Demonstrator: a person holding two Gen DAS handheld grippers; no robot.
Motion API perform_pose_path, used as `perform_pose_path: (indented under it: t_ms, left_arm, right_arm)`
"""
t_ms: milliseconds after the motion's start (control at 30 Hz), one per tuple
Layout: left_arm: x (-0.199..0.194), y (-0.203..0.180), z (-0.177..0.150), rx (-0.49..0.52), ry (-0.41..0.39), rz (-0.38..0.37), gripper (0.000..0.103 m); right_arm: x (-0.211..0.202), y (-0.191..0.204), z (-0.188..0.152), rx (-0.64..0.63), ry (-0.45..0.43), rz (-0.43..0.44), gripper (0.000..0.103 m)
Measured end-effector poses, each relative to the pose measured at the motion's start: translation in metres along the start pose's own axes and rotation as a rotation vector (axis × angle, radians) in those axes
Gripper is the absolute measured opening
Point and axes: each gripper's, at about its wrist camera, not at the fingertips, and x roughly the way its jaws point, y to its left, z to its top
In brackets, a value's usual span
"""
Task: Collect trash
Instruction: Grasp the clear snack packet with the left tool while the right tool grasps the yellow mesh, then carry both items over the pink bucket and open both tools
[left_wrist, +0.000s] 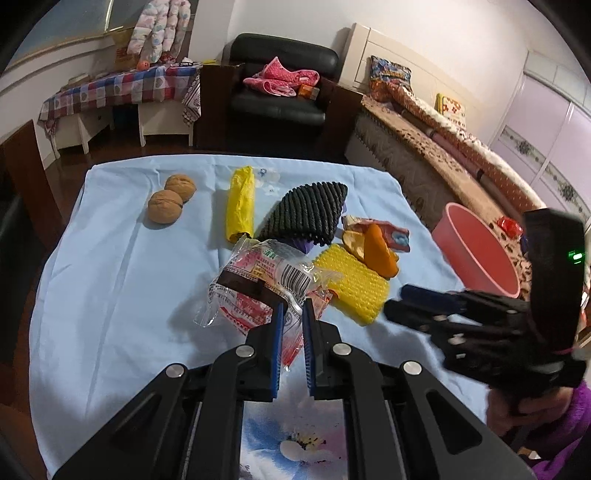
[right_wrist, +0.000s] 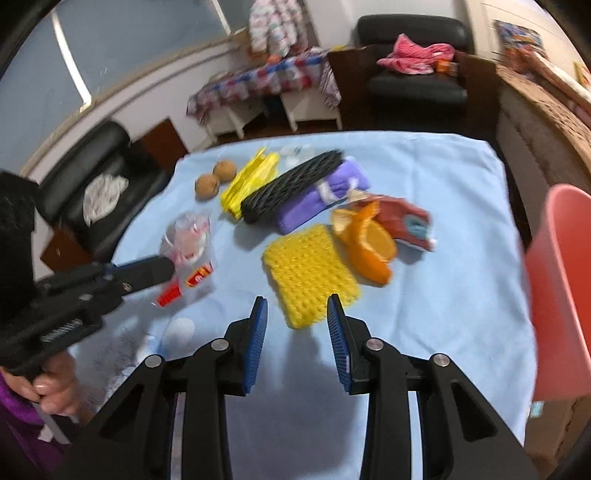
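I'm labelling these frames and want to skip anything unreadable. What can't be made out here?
- Pink bin: the right wrist view's edge cuts it off; its inside is unseen there.
- Printed text on the clear wrapper held by the left gripper: too small in the left wrist view, blurred in the right.
- Purple item: mostly hidden under the black mesh in the left wrist view.

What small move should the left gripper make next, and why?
Probably lift and carry toward the pink bin. The left gripper is shut on the clear snack wrapper, which hangs partly above the blue cloth. The right gripper is open and holds nothing.
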Motion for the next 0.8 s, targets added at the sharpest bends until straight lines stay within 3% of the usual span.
perform_pose_path:
  t_ms: [267, 333, 400, 500, 800]
  left_arm:
    - [0.002, 0.014, -0.002, -0.038, 0.009, -0.02, 0.009]
    - [0.003, 0.015, -0.003, -0.045, 0.012, -0.023, 0.009]
    - [0.004, 0.017, -0.004, -0.05, 0.012, -0.025, 0.009]
    - [0.003, 0.018, -0.003, -0.052, 0.008, -0.03, 0.009]
    - [-0.008, 0.012, 0.001, -0.057, -0.017, -0.045, 0.009]
  right_arm:
    - [0.027, 0.009, 0.007, -0.083, 0.036, -0.112, 0.034]
    - [0.026, 0.006, 0.008, -0.067, 0.035, -0.104, 0.034]
    - [0.025, 0.004, 0.008, -0.06, 0.031, -0.105, 0.022]
    - [0.021, -0.001, 0.008, -0.023, 0.023, -0.087, 0.014]
    - [-0.012, -0.015, 0.007, 0.084, -0.042, -0.001, 0.012]
